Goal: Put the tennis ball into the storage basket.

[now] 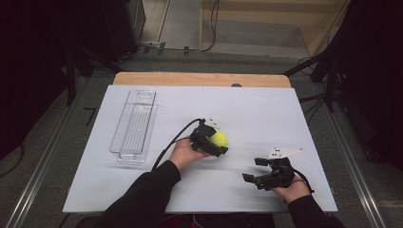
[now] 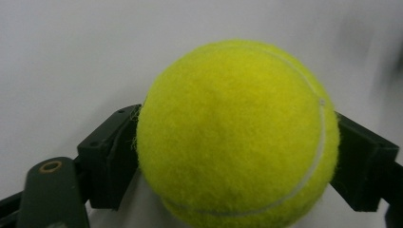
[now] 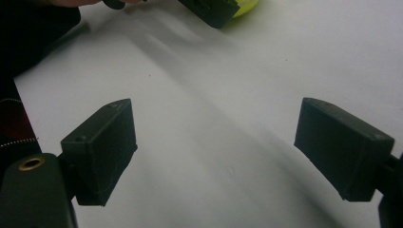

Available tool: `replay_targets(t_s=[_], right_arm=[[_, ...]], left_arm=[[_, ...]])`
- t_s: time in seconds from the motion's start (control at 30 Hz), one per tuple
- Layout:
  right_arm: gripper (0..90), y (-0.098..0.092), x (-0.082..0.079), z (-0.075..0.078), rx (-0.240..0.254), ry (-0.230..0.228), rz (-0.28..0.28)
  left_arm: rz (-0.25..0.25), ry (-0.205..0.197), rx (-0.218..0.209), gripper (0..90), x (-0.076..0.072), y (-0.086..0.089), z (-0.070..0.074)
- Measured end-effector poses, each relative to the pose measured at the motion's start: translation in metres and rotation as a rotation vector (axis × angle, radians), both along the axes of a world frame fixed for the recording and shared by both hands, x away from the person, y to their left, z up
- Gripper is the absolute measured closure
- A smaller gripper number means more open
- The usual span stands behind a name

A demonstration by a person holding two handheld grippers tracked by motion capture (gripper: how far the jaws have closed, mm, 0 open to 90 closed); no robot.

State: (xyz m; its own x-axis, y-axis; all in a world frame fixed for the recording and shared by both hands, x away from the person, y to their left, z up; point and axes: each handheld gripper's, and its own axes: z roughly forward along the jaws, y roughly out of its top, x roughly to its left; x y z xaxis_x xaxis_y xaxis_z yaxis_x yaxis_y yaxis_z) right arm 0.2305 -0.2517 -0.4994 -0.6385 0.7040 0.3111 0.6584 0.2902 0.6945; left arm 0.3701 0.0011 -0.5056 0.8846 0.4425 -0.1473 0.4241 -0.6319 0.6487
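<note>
Yellow tennis ball [image 1: 219,138] clenched in left tool [image 1: 215,141], right tool [image 1: 256,170] spread wide, released, low over table [image 1: 266,109].

Left gripper [image 1: 216,140] near desk centre, jaws clamped on both sides of a tennis ball [image 1: 219,138]; left hand [image 1: 185,153] wrapped round its body, dark-sleeved forearm running in from the near edge. Right gripper [image 1: 259,170] toward the near right corner, low over the desk, jaws spread wide with nothing between them, right hand [image 1: 293,189] behind it.
</note>
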Motion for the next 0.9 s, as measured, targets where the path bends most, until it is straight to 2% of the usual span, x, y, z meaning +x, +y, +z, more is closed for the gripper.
replay_targets(t_s=[0.1,0.23,0.9], right_arm=[[12.0,0.0,0.0,0.0,-0.001,0.0,0.0],[12.0,0.0002,0.0001,-0.0003,-0.002,0.002,0.0],[12.0,0.0006,0.0,-0.0005,-0.006,0.002,0.001]], left_arm=[[-0.003,-0.001,-0.016,24.2,-0.0009,0.0015,-0.0004],[-0.006,-0.02,-0.013,24.6,-0.0025,0.0007,-0.0007],[0.004,0.006,-0.023,25.6,-0.0004,0.002,-0.0003]])
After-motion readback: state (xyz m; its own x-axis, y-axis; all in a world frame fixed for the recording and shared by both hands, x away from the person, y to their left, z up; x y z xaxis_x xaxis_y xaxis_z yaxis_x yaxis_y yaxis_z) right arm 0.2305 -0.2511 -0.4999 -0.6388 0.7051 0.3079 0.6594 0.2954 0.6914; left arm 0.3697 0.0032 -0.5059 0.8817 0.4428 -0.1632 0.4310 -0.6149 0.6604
